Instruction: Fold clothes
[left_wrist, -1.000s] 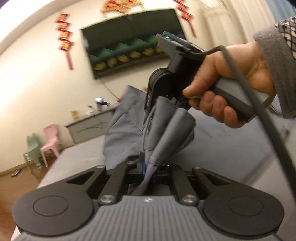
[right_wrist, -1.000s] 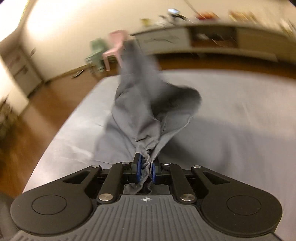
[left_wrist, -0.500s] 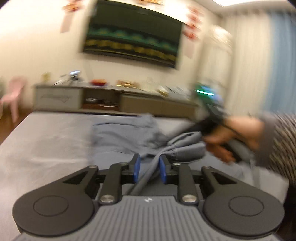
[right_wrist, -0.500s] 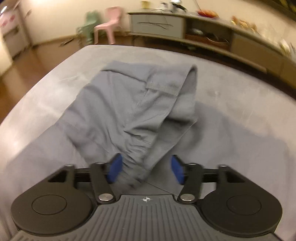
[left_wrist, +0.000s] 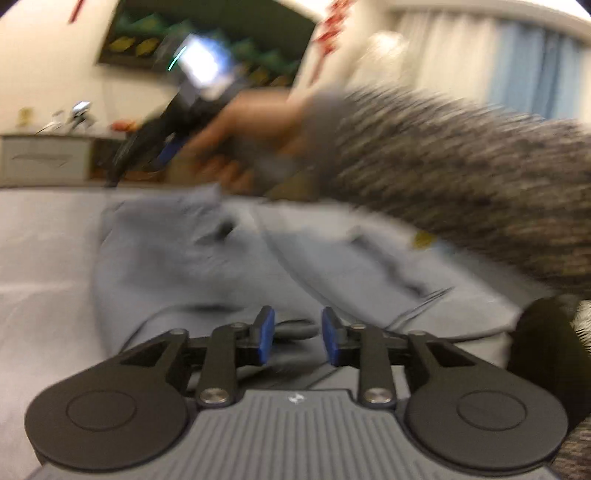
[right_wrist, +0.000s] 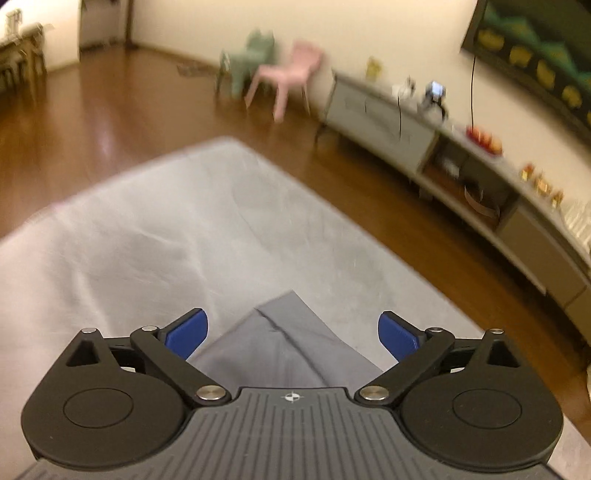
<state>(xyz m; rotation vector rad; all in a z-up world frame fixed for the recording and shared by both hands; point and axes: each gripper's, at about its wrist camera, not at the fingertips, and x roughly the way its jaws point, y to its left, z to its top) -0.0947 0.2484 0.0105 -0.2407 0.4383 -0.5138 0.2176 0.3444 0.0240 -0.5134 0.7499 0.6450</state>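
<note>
Both grips just let go. My left gripper (left_wrist: 293, 336) jaws opening, pads clear of grey garment (left_wrist: 192, 266), now lying on bed (left_wrist: 40, 236). My right gripper (right_wrist: 291, 334) spread wide, empty, garment corner below. Fold laid; next, regrasp.

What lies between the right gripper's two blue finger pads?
In the right wrist view, a corner of the grey garment lies between the open right gripper's pads, touching neither; bedsheet beyond.

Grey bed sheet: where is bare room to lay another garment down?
Bare light grey bed sheet lies beyond the grey garment's corner, up to the bed edge by the brown wooden floor. The side under the patterned knit sleeve is crowded with cloth.
</note>
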